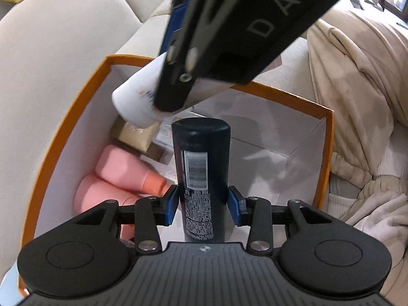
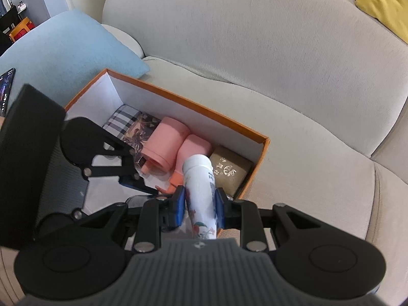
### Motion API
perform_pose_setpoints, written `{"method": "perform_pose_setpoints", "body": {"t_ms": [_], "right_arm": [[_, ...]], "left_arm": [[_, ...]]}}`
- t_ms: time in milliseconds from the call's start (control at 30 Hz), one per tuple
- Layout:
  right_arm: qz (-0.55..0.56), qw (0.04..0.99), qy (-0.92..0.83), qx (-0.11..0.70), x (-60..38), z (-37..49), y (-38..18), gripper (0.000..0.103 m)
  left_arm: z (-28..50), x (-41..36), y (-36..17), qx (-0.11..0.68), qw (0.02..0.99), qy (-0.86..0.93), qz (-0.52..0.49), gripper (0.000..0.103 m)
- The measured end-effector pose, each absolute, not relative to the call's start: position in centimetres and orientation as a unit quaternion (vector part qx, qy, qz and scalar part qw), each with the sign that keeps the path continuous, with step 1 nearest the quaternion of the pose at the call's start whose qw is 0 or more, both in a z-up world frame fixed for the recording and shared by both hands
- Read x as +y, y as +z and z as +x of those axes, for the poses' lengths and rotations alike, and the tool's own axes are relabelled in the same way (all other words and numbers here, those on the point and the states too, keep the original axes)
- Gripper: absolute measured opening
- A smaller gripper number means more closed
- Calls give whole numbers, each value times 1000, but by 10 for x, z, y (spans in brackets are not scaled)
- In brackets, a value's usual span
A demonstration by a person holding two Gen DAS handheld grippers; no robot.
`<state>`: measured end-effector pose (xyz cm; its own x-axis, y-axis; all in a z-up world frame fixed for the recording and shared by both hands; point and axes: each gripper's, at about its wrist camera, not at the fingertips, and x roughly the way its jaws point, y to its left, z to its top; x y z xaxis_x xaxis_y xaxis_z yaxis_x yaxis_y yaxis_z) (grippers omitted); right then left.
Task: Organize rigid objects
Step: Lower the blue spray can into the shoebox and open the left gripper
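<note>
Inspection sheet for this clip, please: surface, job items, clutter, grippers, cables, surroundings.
Surface: beige sofa seat.
Job's things: orange box holding two pink bottles, a gold-lettered olive box and a plaid item.
Clutter: phone at the edge.
Grippers: left gripper shut on dark can; right gripper shut on white bottle; both above the box.
Cables: nothing seen.
Surroundings: blue cushion, yellow cushion.

Orange box [image 2: 193, 102] on beige sofa [image 2: 280, 51]
</note>
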<state>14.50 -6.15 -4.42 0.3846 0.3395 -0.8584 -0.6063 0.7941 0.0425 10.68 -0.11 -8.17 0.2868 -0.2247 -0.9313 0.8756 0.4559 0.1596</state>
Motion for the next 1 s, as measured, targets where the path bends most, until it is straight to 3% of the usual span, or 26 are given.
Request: {"method": "perform_pose_setpoints", "body": {"t_ms": [333,567,700,1000], "right_arm": [[-151,815,282,483,-58,146,-51,26],[-160,810,280,490,-53,142,-56,26],[-162,808,278,493,-54,140,-60,26],[-172,807,279,491,-53,139,-63,26]], "left_arm": [[118,0,-91,483,731,-370,309,46],[115,14,-85,489,755,-345,267,60],[115,30,-78,506,763,-336,220,63],[137,74,-88,630,729,-256,77,71]]}}
